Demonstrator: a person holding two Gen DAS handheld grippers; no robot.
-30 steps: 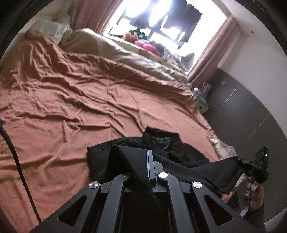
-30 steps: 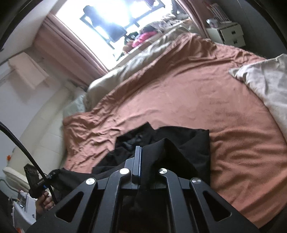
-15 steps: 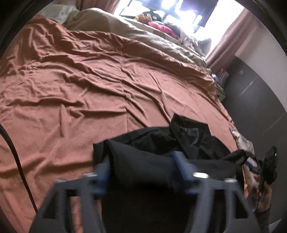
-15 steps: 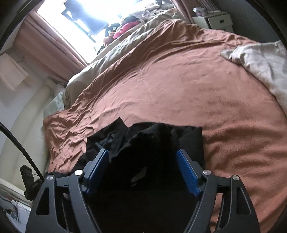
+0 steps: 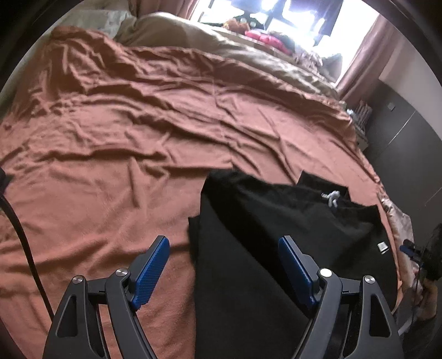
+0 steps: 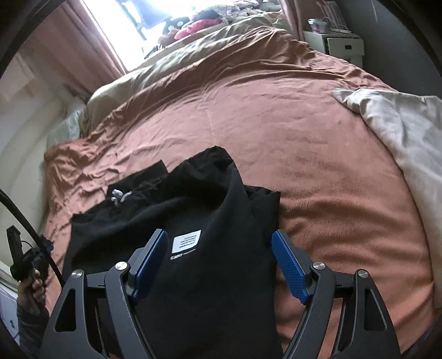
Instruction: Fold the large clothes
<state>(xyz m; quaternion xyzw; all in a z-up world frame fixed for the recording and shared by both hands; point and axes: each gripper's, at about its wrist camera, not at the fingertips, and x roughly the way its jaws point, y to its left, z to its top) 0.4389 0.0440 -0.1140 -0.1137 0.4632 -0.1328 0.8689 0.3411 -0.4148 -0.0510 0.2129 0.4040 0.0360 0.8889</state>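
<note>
Centrally, the black garment [image 6: 199, 226] lay folded over itself on the rust-coloured bed sheet [image 6: 304, 132], close to the near edge of the bed. A white printed label [image 6: 186, 240] faced upward on its top layer, and a white drawstring [image 6: 118, 196] showed near its far end. The right claw [image 6: 219, 265] stood wide open above the garment, its blue pads [image 6: 150, 262] gripping nothing. The left claw [image 5: 223, 273] was likewise wide open and empty, positioned over the garment's left edge. A beige cloth [image 6: 400, 132] lay at the bed's right edge. A tan duvet [image 5: 221, 47] lay along the far side beneath the window [image 5: 290, 19].
</note>
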